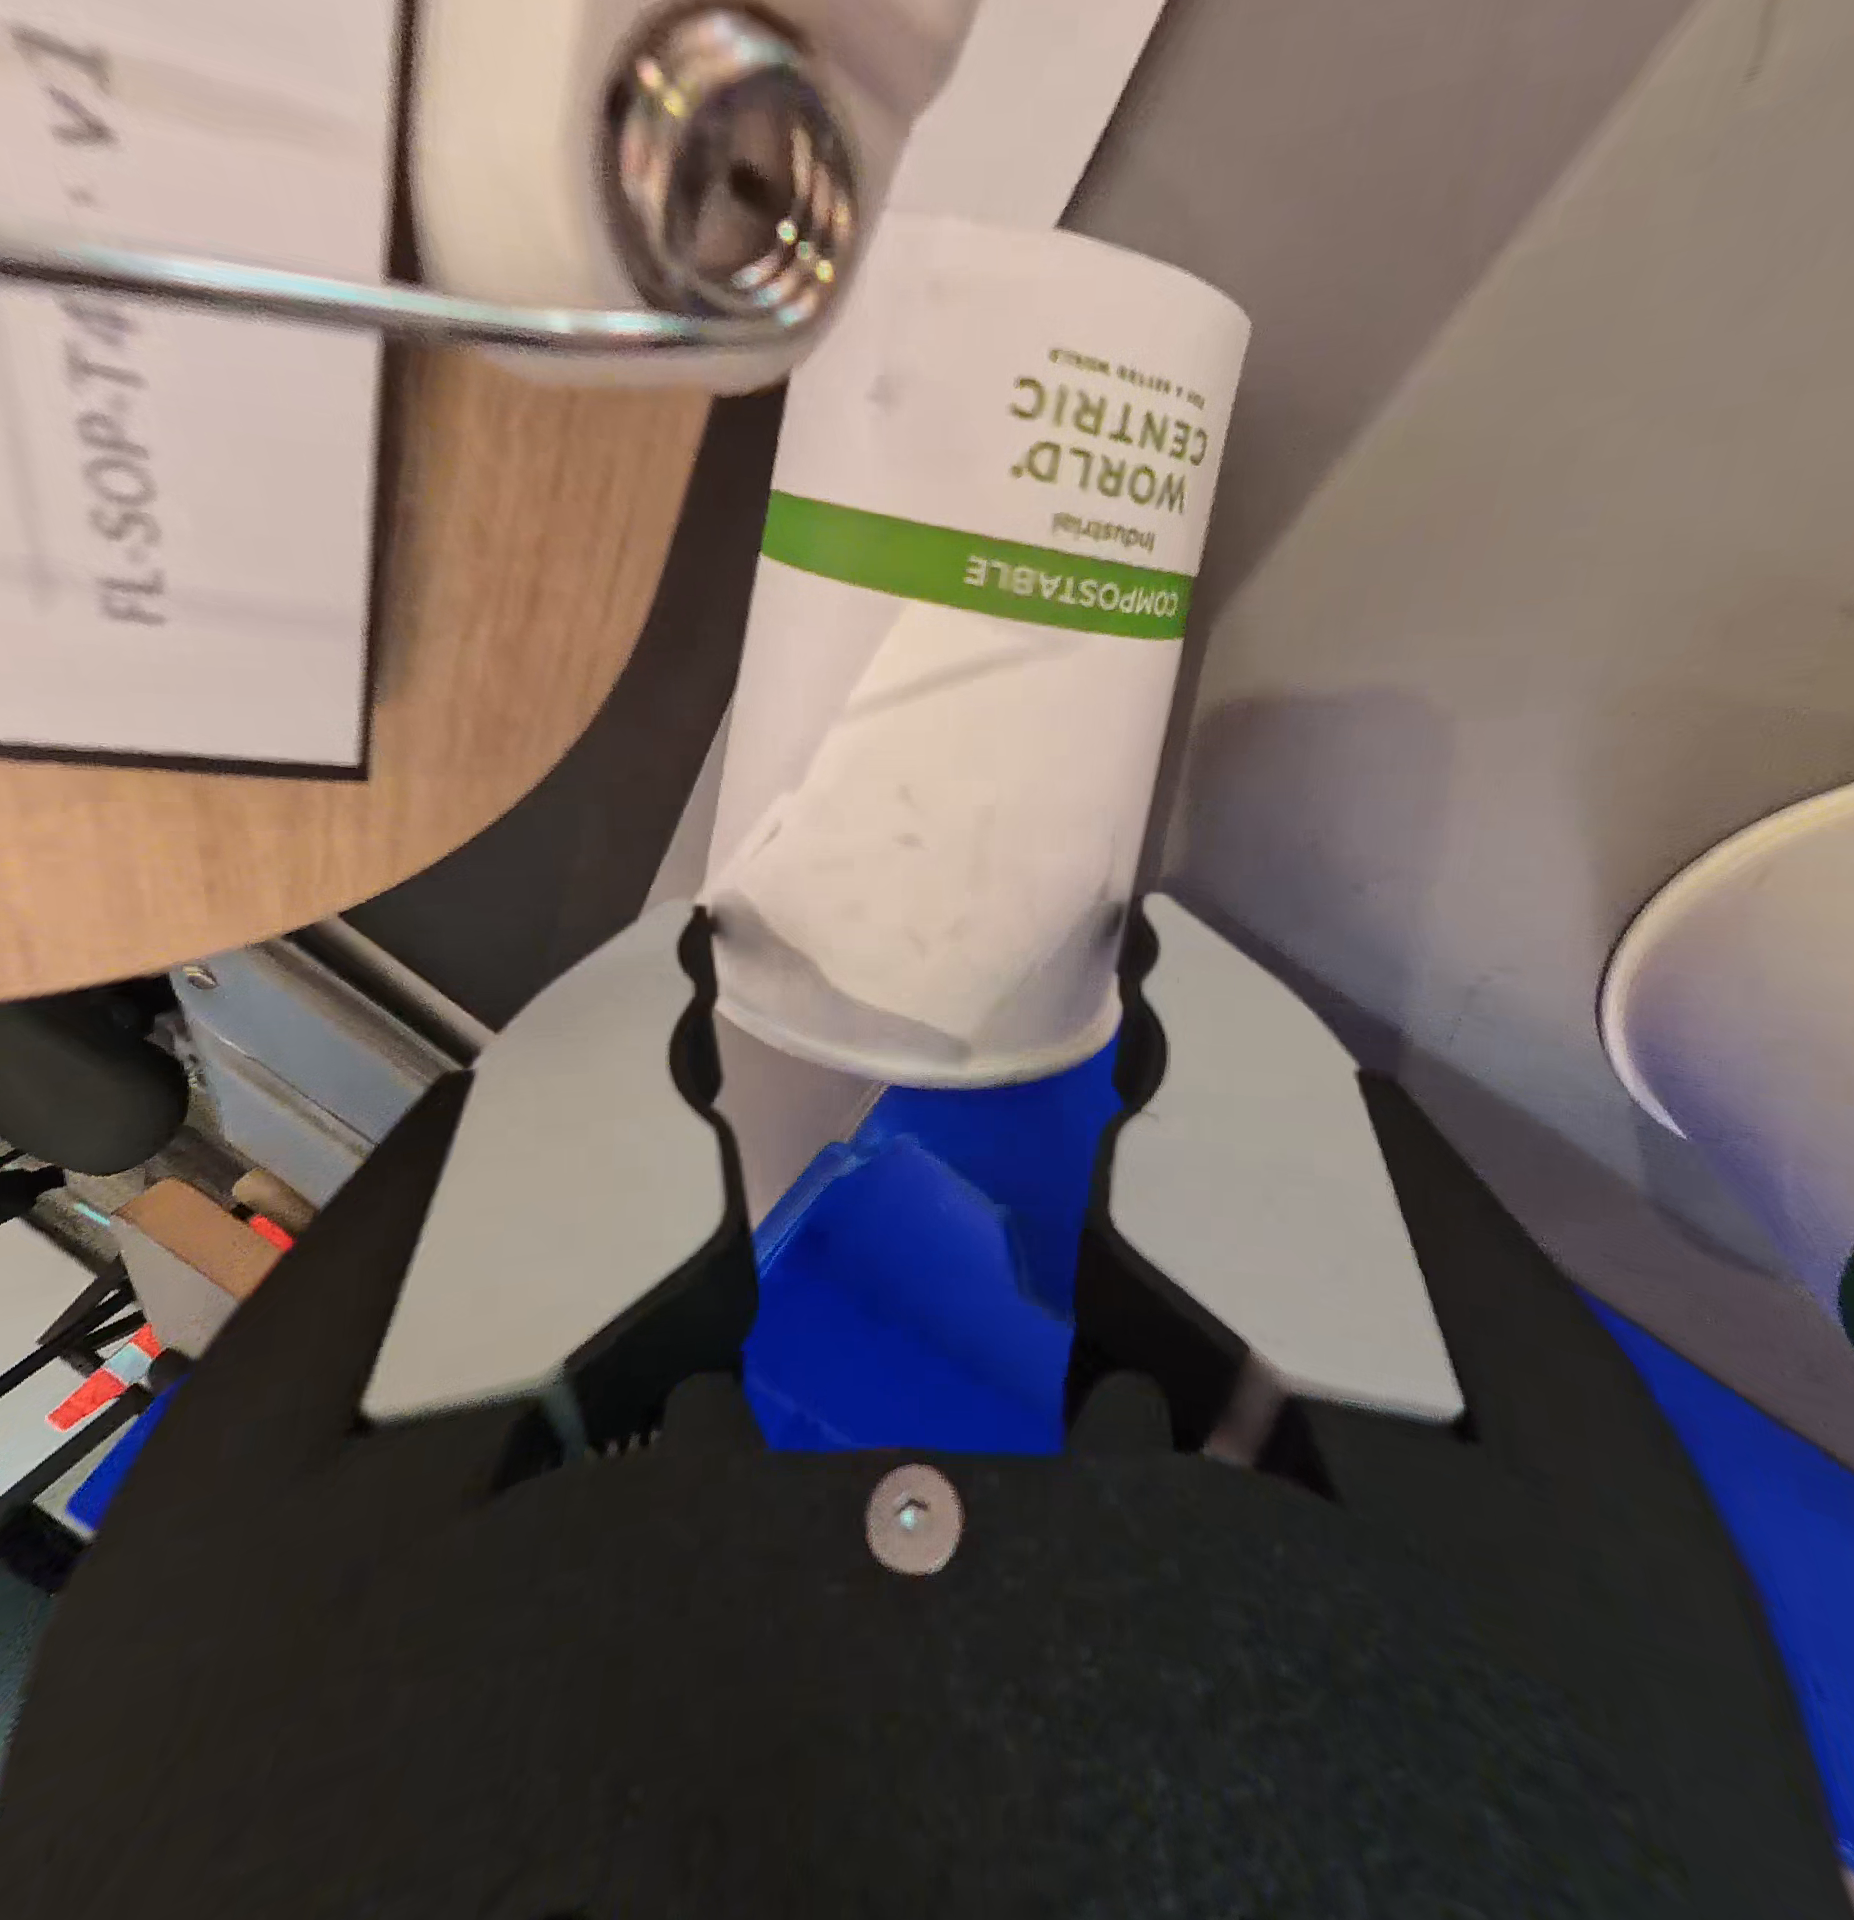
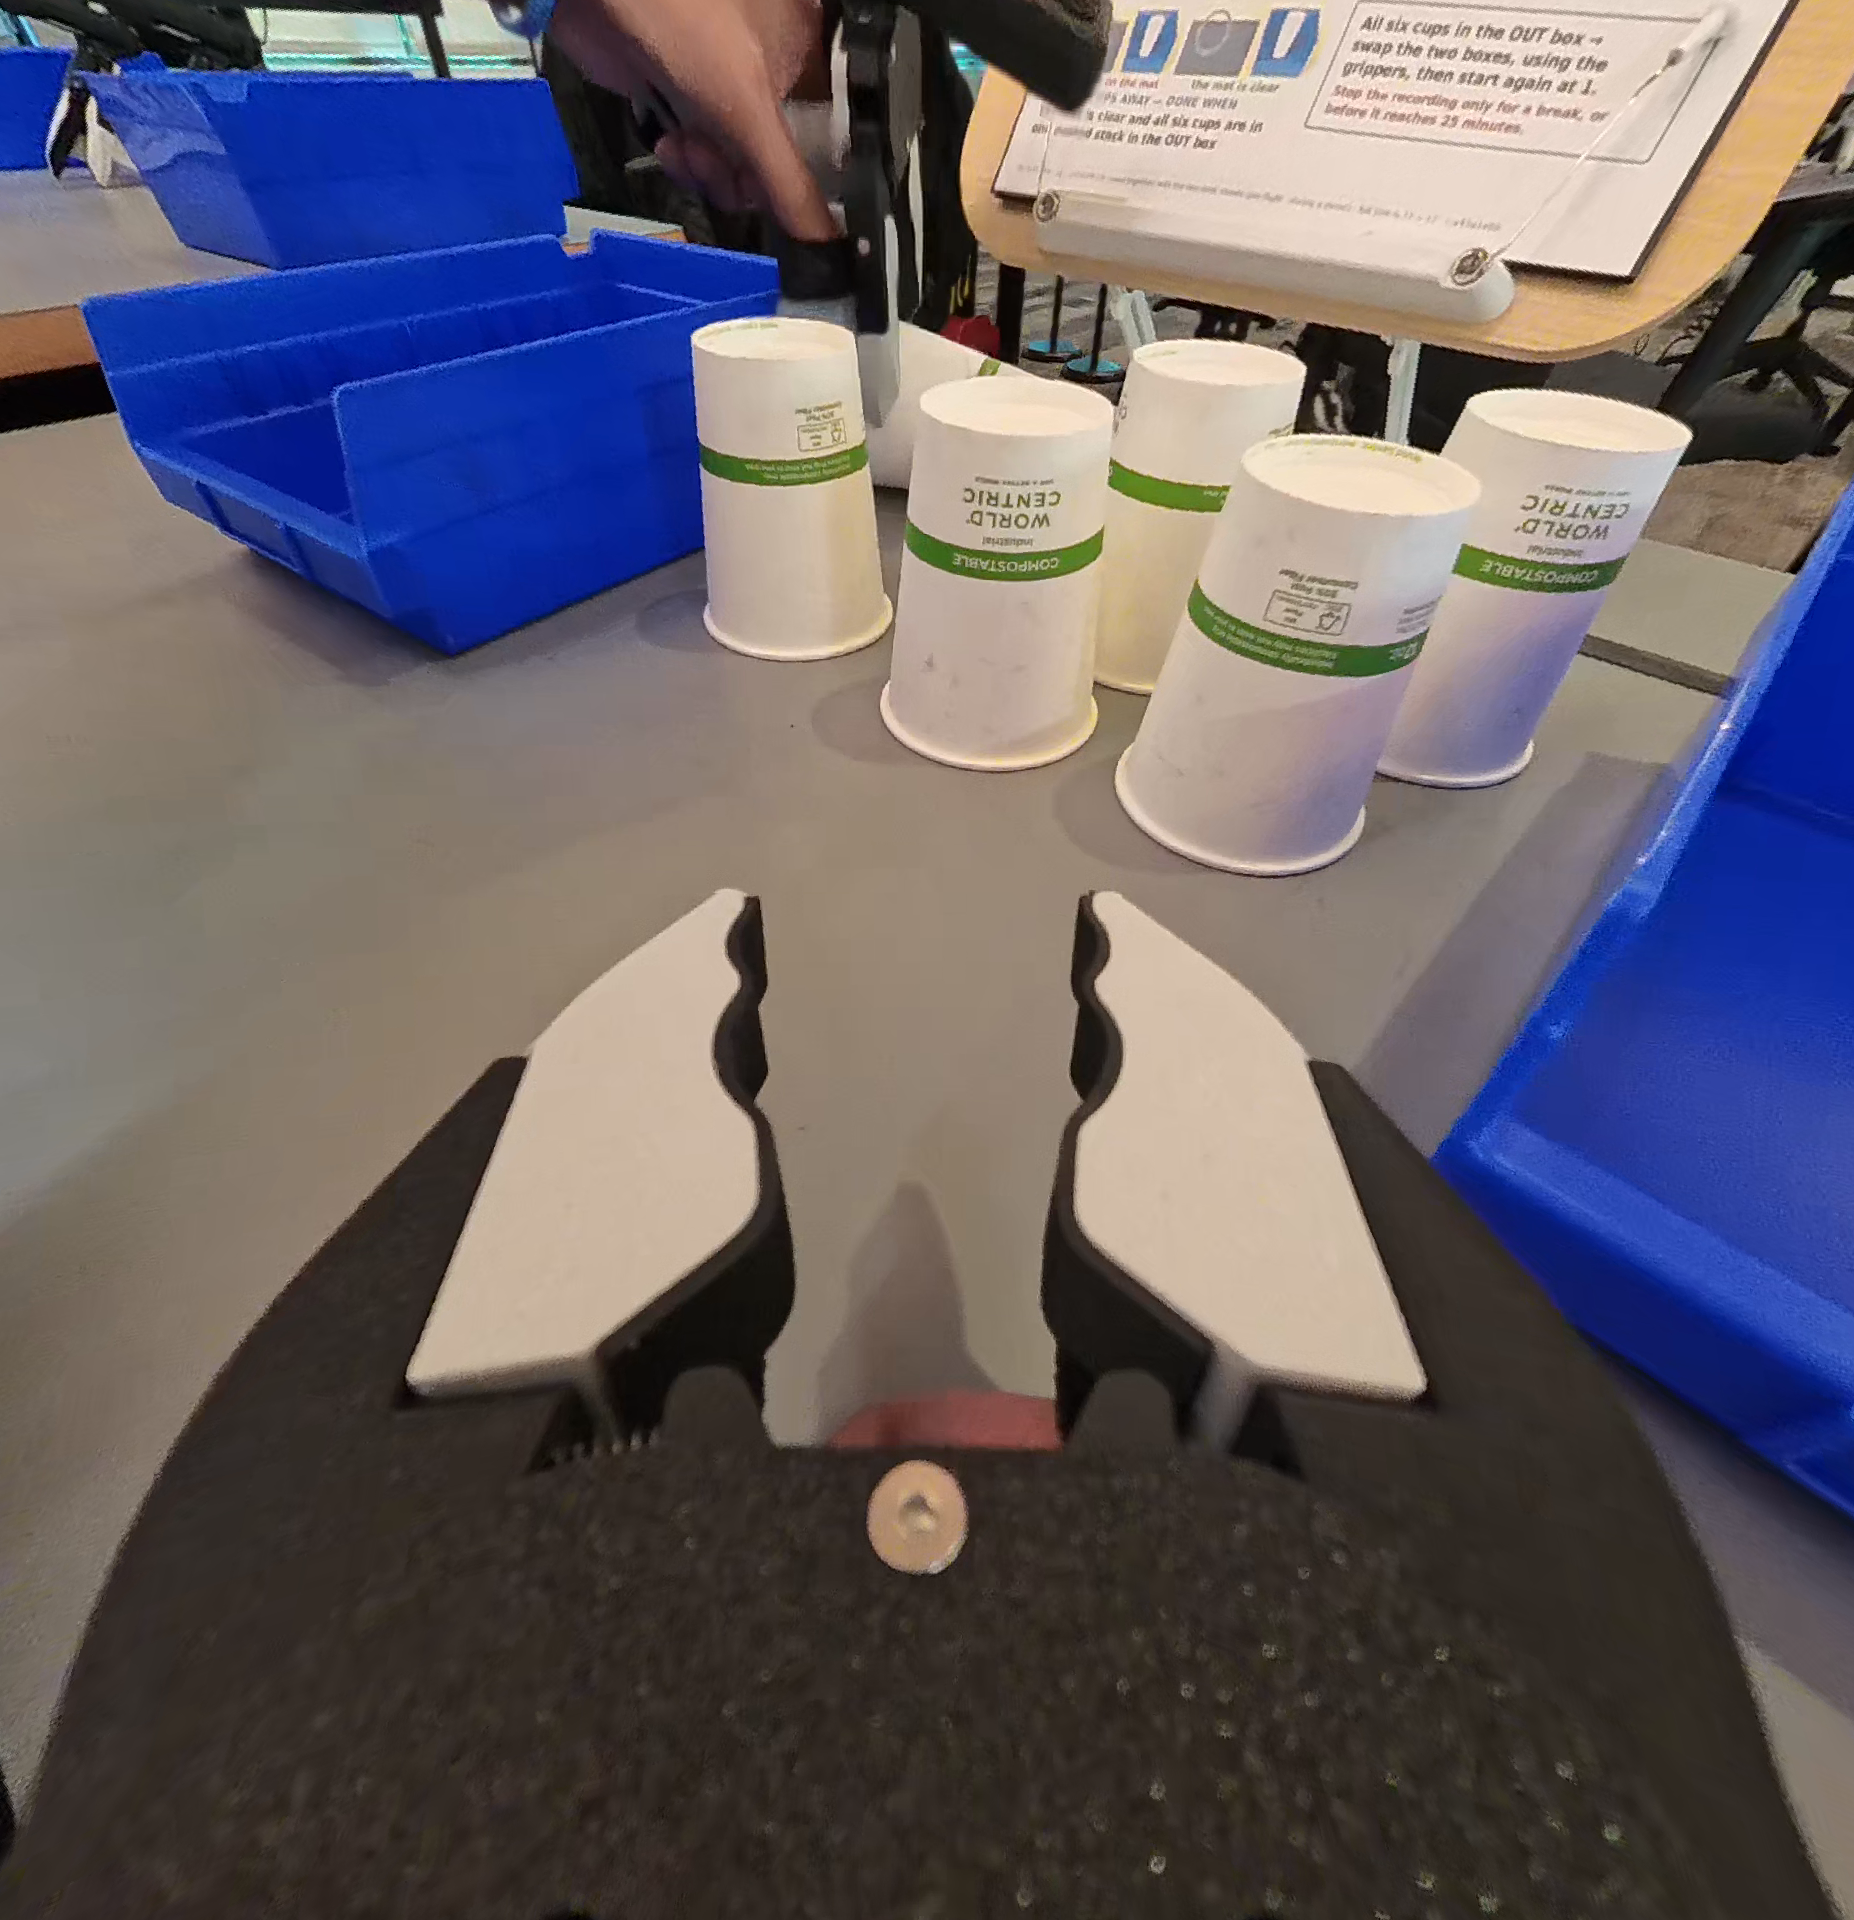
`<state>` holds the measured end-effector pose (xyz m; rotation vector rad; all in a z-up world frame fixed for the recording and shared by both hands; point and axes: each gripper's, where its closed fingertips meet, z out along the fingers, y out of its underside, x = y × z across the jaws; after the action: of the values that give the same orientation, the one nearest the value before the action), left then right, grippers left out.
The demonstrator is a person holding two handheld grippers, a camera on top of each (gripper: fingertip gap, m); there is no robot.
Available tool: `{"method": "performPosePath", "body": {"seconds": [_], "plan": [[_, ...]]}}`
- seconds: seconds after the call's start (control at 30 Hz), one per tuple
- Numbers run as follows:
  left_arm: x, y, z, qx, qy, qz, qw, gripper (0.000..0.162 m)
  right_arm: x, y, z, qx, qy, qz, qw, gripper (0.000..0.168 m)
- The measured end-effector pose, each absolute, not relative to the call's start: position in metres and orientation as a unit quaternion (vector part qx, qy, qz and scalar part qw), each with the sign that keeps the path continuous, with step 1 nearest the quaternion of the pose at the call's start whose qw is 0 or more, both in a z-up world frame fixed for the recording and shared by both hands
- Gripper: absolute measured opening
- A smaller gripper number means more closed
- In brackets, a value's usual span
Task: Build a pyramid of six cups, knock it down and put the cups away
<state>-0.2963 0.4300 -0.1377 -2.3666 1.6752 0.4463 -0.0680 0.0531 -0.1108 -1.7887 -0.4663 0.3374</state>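
Several white paper cups with green bands stand upside down on the grey table (image 2: 279, 883), among them a left one (image 2: 788, 488), a middle one (image 2: 996, 571) and a near right one (image 2: 1287, 655). My left gripper (image 1: 918, 935) is shut on another such cup (image 1: 964, 644) near its rim, which is dented, and holds it tilted in the air. In the right wrist view this held cup (image 2: 928, 400) shows behind the group, under the left gripper (image 2: 861, 312) and a hand. My right gripper (image 2: 918, 935) is open and empty, low over the table in front of the cups.
A blue bin (image 2: 435, 436) stands left of the cups and another blue bin (image 2: 1681, 1039) at the right edge. A wooden board with an instruction sheet (image 2: 1370, 156) stands behind. In the left wrist view a blue bin (image 1: 902, 1299) lies below and another cup's rim (image 1: 1733, 1039) at right.
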Motion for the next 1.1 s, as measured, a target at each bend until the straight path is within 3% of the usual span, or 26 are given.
{"method": "performPosePath", "body": {"seconds": [0.33, 0.7, 0.9, 1.1], "plan": [[-0.293, 0.41, -0.125, -0.779, 0.584, 0.176, 0.144, 0.074, -0.073, 0.053, -0.107, -0.766, -0.206, 0.14, 0.593, 0.055], [-0.287, 0.345, -0.021, -0.72, 0.624, 0.166, 0.256, 0.073, -0.081, 0.052, -0.104, -0.762, -0.217, 0.153, 0.591, 0.055], [-0.262, 0.275, 0.036, -0.69, 0.628, 0.078, 0.352, 0.071, -0.078, 0.067, -0.097, -0.764, -0.185, 0.215, 0.58, 0.057], [-0.237, 0.221, 0.05, -0.707, 0.573, -0.084, 0.406, 0.071, -0.083, 0.066, -0.098, -0.765, -0.171, 0.24, 0.572, 0.057]]}}
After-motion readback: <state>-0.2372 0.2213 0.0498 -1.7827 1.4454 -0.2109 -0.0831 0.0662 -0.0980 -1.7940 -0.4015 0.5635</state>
